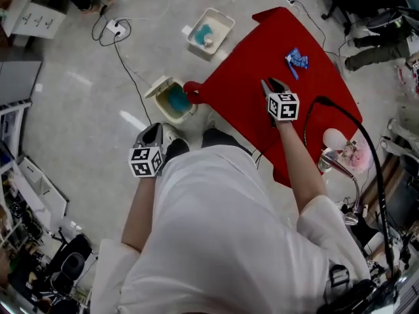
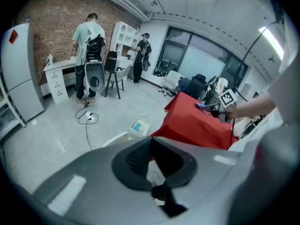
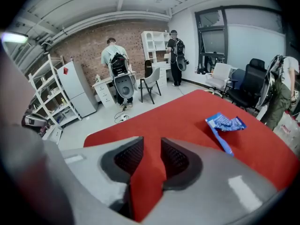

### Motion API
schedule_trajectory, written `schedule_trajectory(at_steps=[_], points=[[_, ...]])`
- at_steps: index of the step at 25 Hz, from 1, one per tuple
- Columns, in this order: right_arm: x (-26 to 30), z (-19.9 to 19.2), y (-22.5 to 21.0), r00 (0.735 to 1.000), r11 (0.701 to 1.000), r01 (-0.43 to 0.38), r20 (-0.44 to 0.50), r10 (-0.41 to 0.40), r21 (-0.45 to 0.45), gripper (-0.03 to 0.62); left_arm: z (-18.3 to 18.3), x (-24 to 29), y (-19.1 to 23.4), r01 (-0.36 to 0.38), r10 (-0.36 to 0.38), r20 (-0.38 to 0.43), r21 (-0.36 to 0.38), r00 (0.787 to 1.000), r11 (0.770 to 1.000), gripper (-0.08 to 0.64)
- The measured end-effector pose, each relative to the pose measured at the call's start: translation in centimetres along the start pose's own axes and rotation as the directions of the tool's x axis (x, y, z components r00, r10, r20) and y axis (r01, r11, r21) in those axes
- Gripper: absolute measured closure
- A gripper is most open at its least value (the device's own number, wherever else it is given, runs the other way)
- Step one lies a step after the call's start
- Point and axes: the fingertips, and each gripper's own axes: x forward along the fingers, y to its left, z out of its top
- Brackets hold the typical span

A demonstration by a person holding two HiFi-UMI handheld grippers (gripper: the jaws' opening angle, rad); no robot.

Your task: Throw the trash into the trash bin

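the trash bin (image 1: 171, 117) is sitting on the floor left of the middle of the head view, just beside the corner of the red table (image 1: 262, 41). its lid is standing open, and something blue (image 1: 177, 99) is lying inside it. a white box (image 1: 224, 18) is sitting on the floor near the top middle, with another blue thing (image 1: 201, 34) in it.

the blue wrapper (image 1: 296, 60) is lying on the red table in the upper right, still out of the bin.

the right gripper (image 1: 273, 85) is hanging over the table, below and to the left of the wrapper. its fingers are standing apart with only red cloth showing between them. the left gripper (image 1: 155, 129) is hanging near the bin, just below it. its fingers are pressing together at the tips and holding nothing.
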Motion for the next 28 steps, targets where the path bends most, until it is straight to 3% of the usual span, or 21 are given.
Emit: schedule_trajectory(at_steps=[12, 19, 24, 28], points=[[1.3, 3.3, -10.5, 0.989, 0.988, 0.145, -0.034, -0.147, -0.056, 0.449, 1.6, 1.3, -1.6, -0.041, 0.040, -0.021, -0.033, 0.999, 0.999, 0.555], [3.2, 3.4, -13.6, 0.975, 0.968, 0.183, -0.097, -0.201, -0.169, 0.423, 2.9, 2.0, -2.4, -0.046, 0.045, -0.025, -0.030, 0.999, 0.998, 0.555], [5.1, 2.4, -15.0, 0.958, 0.944, 0.191, -0.158, -0.239, -0.269, 0.414, 2.3, 1.8, -2.5, -0.066, 0.065, -0.040, -0.041, 0.997, 0.997, 0.555], [6.1, 2.5, -16.3, 0.943, 0.928, 0.220, -0.180, -0.281, -0.300, 0.414, 1.5, 1.7, -2.6, -0.080, 0.077, -0.051, -0.057, 0.996, 0.995, 0.555]])
